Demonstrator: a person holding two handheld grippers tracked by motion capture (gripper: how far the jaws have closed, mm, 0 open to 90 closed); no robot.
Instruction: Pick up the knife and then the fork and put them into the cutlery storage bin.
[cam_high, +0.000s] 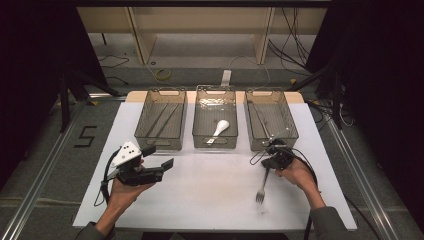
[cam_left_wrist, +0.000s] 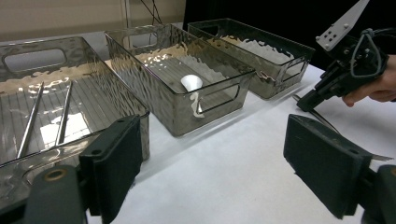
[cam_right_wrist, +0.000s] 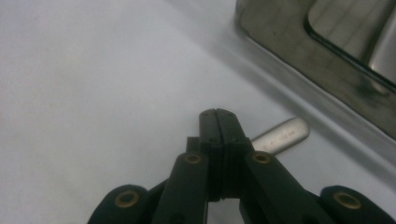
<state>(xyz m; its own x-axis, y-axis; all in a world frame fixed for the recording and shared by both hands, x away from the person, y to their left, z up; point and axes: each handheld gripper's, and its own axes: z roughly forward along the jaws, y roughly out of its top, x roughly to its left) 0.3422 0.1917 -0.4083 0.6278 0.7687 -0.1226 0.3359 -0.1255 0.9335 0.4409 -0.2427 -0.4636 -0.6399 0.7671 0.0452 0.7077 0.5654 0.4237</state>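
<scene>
My right gripper (cam_high: 272, 159) sits just in front of the right-hand bin (cam_high: 271, 120), and in the right gripper view its jaws are pressed fully together. A fork (cam_high: 262, 185) runs from that gripper toward me across the white counter (cam_high: 210, 195), tines nearest me; the rounded end of its handle (cam_right_wrist: 281, 135) pokes out beside my closed jaws, and whether they actually pinch it I cannot tell. My left gripper (cam_high: 150, 162) hovers over the counter in front of the left-hand bin (cam_high: 161, 119), jaws spread wide with nothing between them; in the left gripper view the two black pads (cam_left_wrist: 116, 158) stand far apart. That left bin holds two thin metal rods (cam_left_wrist: 46, 116). The middle bin (cam_high: 215, 122) holds a white spoon (cam_high: 220, 129). From the left gripper view, my right gripper (cam_left_wrist: 345, 74) appears past the bins, held in my right hand (cam_left_wrist: 373, 91).
</scene>
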